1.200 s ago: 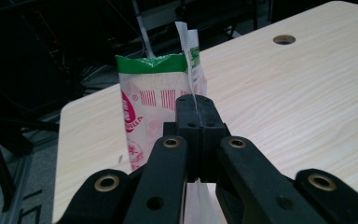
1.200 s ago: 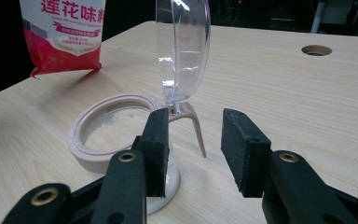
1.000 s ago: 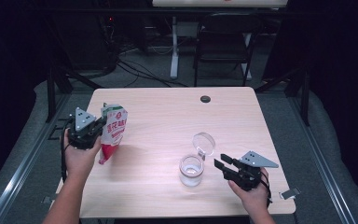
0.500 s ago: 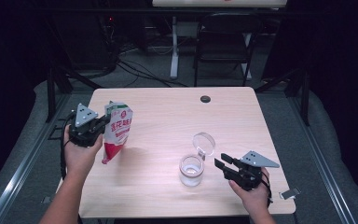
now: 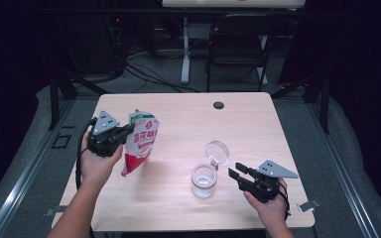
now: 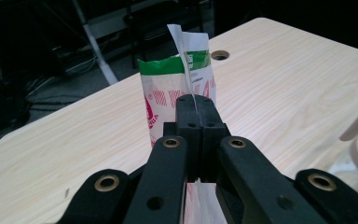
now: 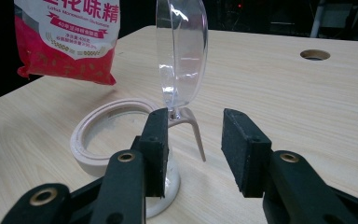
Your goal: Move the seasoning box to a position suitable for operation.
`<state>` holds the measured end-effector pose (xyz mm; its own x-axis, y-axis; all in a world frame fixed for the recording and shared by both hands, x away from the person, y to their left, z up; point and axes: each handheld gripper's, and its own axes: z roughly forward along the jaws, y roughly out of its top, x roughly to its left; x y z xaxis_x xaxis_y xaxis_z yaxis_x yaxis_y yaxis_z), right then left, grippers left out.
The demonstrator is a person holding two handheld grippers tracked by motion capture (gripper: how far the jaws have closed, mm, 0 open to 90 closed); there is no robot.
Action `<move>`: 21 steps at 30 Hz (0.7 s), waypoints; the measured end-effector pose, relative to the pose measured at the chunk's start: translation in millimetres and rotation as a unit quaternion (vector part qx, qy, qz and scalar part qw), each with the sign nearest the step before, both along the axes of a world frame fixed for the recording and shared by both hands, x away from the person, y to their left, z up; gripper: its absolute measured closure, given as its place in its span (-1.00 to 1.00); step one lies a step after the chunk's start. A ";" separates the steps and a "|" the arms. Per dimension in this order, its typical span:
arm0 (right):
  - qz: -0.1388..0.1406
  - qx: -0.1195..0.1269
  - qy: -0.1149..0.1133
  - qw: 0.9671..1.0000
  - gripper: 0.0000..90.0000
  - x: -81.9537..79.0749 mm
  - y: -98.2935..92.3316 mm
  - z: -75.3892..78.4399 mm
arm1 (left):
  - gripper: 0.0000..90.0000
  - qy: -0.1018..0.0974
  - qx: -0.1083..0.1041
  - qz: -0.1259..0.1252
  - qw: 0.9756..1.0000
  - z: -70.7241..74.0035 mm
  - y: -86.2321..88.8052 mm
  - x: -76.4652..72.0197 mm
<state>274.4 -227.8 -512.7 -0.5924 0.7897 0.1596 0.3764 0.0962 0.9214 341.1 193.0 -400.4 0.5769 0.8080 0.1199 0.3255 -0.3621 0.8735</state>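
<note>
A red, white and green pouch (image 5: 141,144) hangs tilted above the left part of the wooden table (image 5: 258,129), bottom corner lowest. My left gripper (image 5: 128,130) is shut on its torn top edge; in the left gripper view the closed jaws (image 6: 196,112) pinch the pouch (image 6: 172,88). A clear jar (image 5: 203,181) stands at the front middle with its hinged lid (image 5: 217,150) flipped up. Just right of it my right gripper (image 5: 234,174) stands open. In the right gripper view the gripper (image 7: 195,135) faces the lid's hinge, with the jar's rim (image 7: 98,135), the lid (image 7: 182,51) and the pouch (image 7: 70,37) beyond.
A round cable hole (image 5: 219,105) sits near the table's far edge. A dark chair (image 5: 238,44) and cables lie behind the table. Bare wood stretches between pouch and jar.
My left gripper has carried the pouch to the right and slightly upward. The right gripper, the jar and its lid have stayed put.
</note>
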 end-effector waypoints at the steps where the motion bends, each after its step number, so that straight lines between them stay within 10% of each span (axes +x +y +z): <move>1: -0.001 0.001 -0.001 1.000 0.36 -0.2 0.0 0.1 | 1.00 0.000 0.001 -0.007 1.000 0.5 -4.9 -0.7; 21: 0.009 -0.012 -0.043 0.999 0.35 -4.7 1.7 7.3 | 1.00 0.011 -0.013 -0.097 0.995 -17.3 -47.6 -21.8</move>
<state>269.7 -226.1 -505.4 -0.6173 0.7817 0.0882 0.2937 0.1250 0.9477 319.3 145.4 -417.8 0.7244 0.6840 0.0860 0.2715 -0.3979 0.8763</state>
